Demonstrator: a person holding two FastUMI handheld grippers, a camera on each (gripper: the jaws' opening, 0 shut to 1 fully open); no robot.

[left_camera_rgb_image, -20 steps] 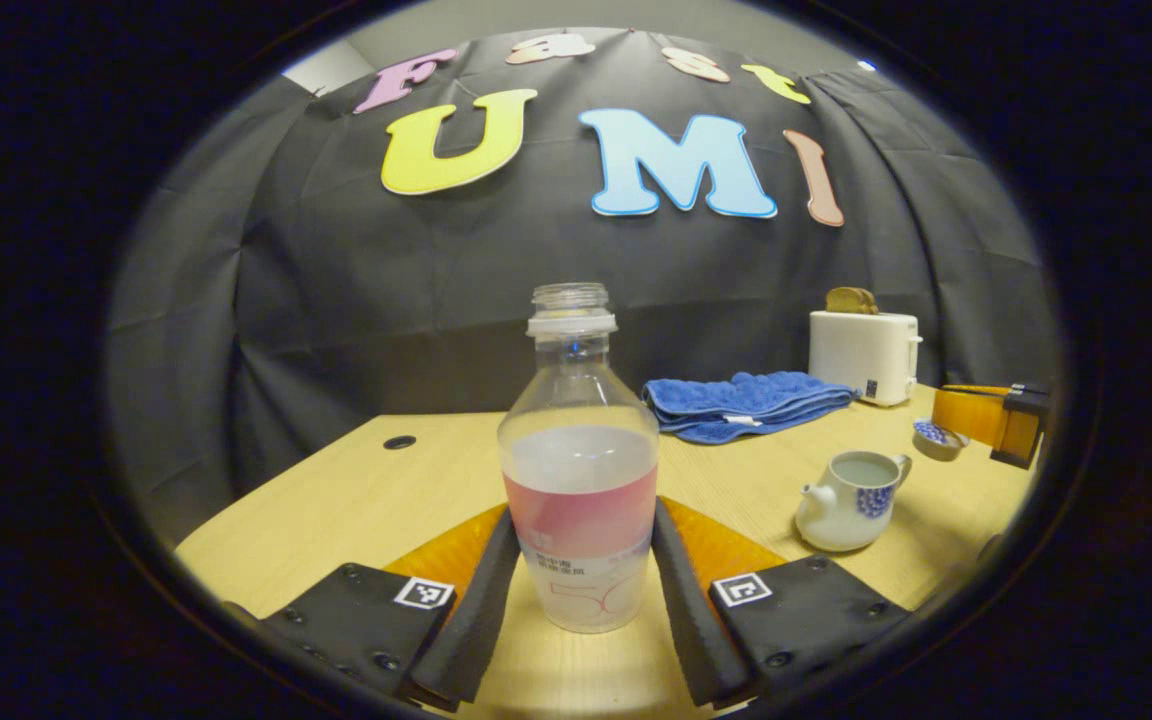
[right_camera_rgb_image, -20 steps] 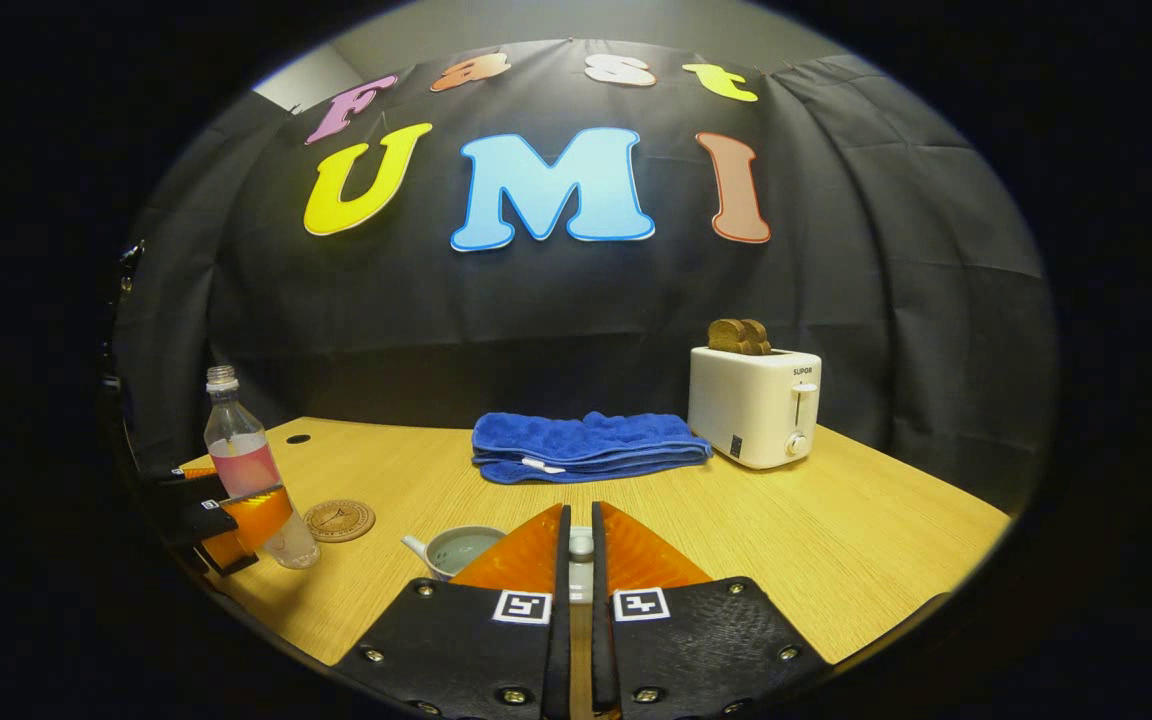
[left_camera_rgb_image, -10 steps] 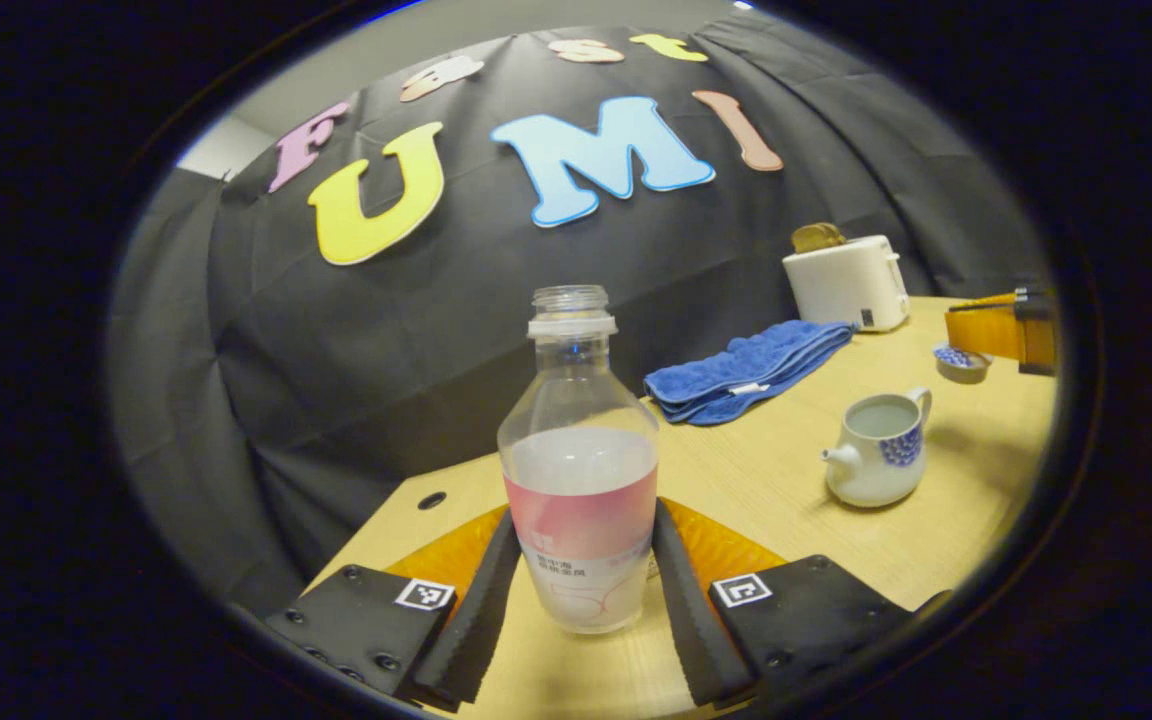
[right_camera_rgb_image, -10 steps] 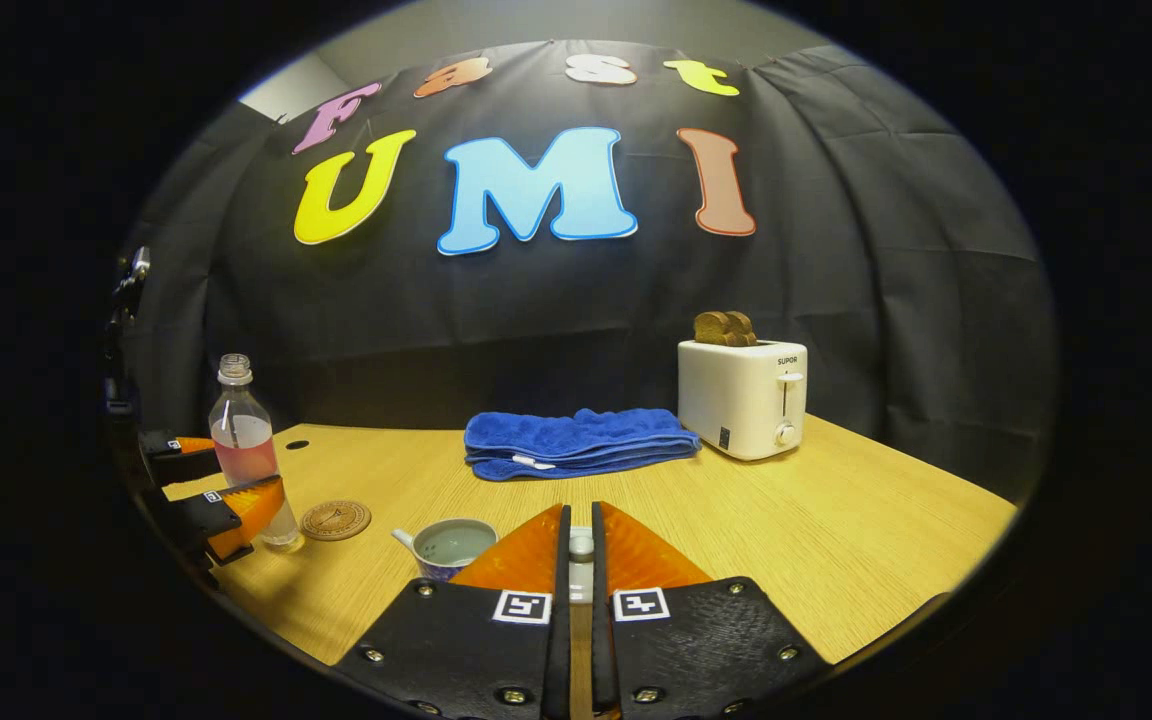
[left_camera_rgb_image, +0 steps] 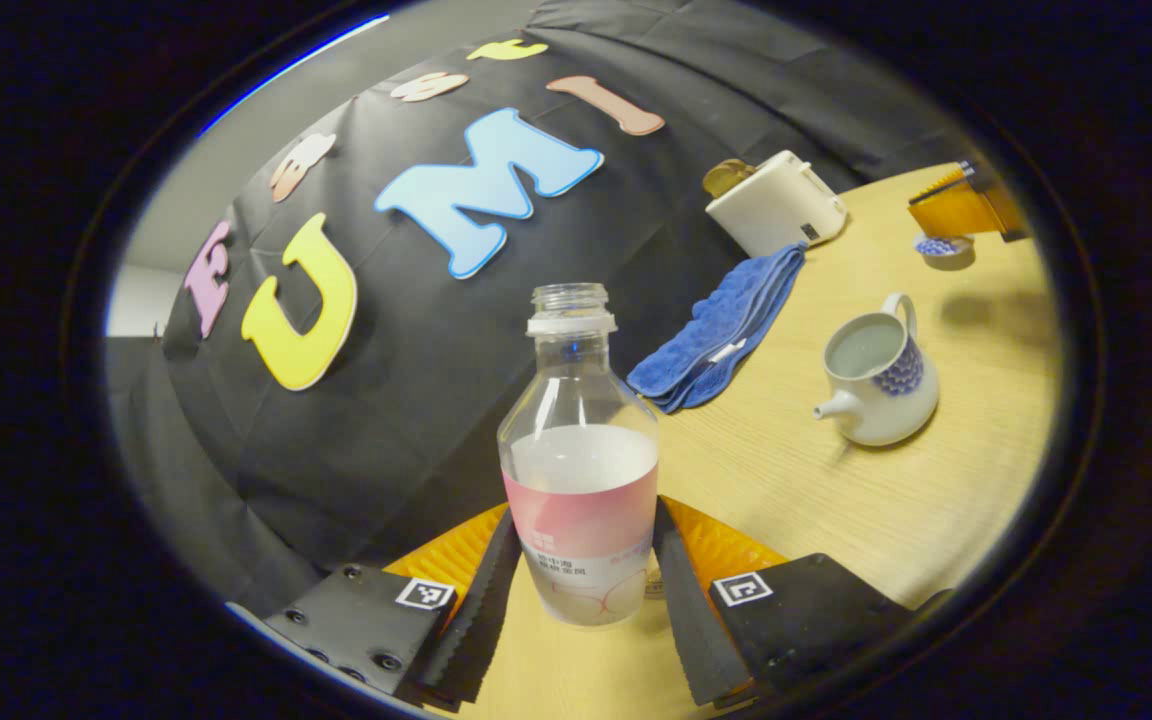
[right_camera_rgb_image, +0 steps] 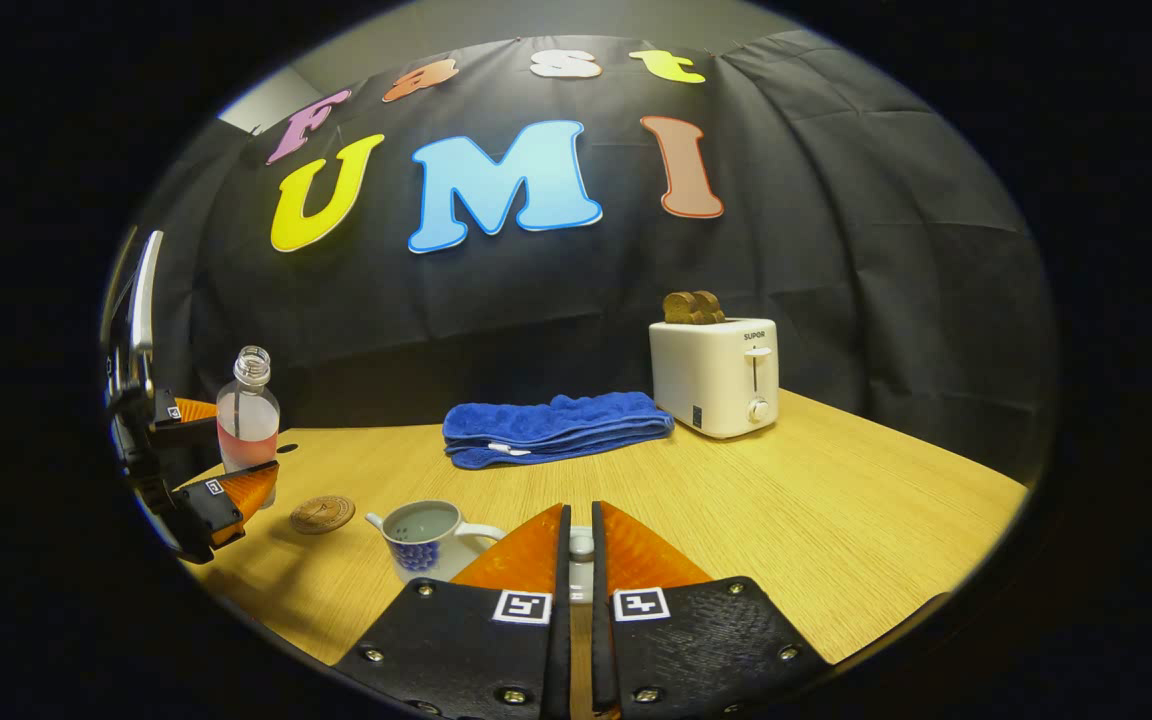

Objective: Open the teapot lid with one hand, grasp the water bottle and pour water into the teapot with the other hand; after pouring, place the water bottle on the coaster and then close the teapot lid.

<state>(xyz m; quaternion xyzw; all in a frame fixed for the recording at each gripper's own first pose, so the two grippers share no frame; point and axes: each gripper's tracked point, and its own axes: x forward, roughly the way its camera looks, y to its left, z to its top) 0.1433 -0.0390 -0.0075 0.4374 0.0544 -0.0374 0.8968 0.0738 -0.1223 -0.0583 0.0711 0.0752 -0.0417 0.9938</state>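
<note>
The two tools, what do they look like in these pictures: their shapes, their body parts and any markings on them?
Each tool, left tool and right tool, has two flat black plates with small screws, each carrying a square black-and-white tag. From every plate a wedge-shaped orange piece tapers forward. The left tool's fingers have ribbed inner faces. In the right gripper view the left tool also shows a silvery upright bar behind it. No cables or sleeves are visible.

An uncapped clear water bottle (left_camera_rgb_image: 579, 470) with a pink label, about half full, is off the table. The lidless white teapot (left_camera_rgb_image: 876, 374) with a blue pattern holds water; its lid (left_camera_rgb_image: 944, 247) is aloft, and the round brown coaster (right_camera_rgb_image: 322, 513) lies bare.
</note>
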